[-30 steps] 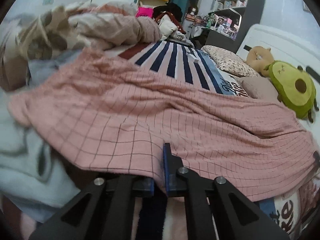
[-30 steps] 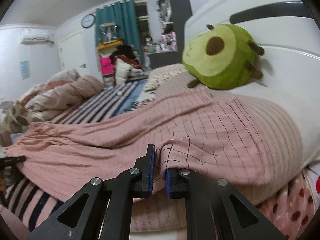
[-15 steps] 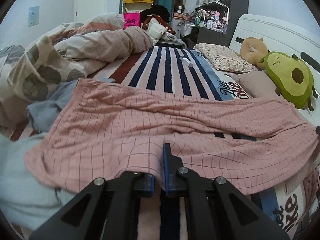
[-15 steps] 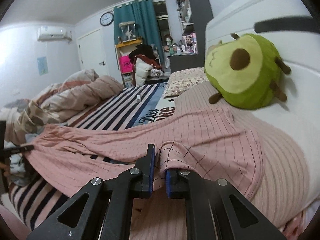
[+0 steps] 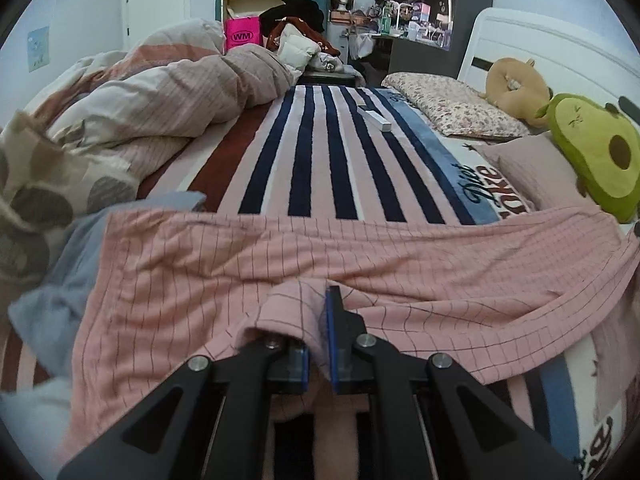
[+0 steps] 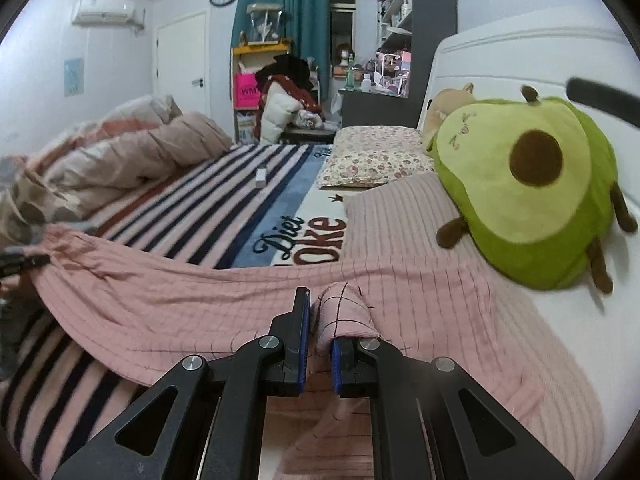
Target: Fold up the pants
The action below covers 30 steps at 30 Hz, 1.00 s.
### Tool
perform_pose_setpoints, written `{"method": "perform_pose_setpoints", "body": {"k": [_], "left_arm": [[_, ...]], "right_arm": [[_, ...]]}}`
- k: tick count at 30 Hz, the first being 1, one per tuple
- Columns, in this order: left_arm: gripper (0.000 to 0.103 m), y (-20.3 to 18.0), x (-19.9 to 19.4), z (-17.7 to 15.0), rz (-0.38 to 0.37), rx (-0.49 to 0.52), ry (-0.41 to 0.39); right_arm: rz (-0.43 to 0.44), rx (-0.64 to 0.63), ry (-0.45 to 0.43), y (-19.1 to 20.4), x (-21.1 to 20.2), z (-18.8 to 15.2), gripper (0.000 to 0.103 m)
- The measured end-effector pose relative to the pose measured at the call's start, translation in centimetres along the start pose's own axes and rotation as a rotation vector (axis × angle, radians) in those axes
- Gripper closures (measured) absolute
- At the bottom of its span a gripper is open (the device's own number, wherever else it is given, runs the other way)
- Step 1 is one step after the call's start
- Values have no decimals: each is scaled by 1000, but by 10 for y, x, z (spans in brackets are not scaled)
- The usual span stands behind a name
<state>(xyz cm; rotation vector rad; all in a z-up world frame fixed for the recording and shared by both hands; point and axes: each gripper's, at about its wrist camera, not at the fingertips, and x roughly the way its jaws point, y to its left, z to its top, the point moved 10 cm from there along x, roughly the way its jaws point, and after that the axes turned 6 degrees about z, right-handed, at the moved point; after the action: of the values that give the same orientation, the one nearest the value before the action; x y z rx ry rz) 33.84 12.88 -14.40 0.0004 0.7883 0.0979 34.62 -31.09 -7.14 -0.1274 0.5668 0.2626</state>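
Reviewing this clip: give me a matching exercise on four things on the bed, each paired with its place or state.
1 pink checked pants
2 avocado plush
3 floral pillow
4 crumpled duvet

a leaning against the headboard
b clamped in both pairs of jaws
c heaped along the bed's far side
d lying flat beside the plush toys

Pairs: 1-b, 2-a, 3-d, 4-c

R gripper point(image 6: 318, 344) was clamped on a fold of pink checked pants point(image 6: 224, 300), which stretched across striped bed blanket point(image 6: 224, 200) twd L edge. Avocado plush point(image 6: 532, 188) sat just right, floral pillow point(image 6: 376, 156) behind.
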Motion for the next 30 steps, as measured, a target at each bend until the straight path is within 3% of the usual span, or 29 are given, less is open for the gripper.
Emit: {"method": "perform_pose_setpoints", "body": {"k": [9, 15, 16, 17, 18, 19, 20, 26, 30], "left_arm": [[97, -4, 54, 47, 70, 34, -5], [96, -9, 97, 56, 132, 65, 39], [91, -9, 102, 54, 146, 73, 46], [76, -10, 104, 52, 153, 85, 52], [60, -13, 104, 49, 149, 105, 65], [21, -18, 101, 46, 139, 116, 64], [11, -24, 90, 47, 107, 122, 25], [11, -30, 21, 47, 57, 160, -86], [11, -18, -6, 29, 72, 200, -74]], "right_arm": [[-106, -41, 3, -7, 39, 16, 99], [-166, -105, 55, -11, 66, 8, 99], [-159, -110, 67, -10, 68, 5, 93], [-148, -119, 92, -10, 71, 1, 87], [-132, -124, 109, -9, 74, -2, 70], [-110, -128, 129, -6, 75, -6, 51], [-81, -131, 146, -2, 75, -11, 46], [-28, -135, 125, 7, 34, -15, 33], [-45, -157, 135, 8, 1, -26, 26]]}}
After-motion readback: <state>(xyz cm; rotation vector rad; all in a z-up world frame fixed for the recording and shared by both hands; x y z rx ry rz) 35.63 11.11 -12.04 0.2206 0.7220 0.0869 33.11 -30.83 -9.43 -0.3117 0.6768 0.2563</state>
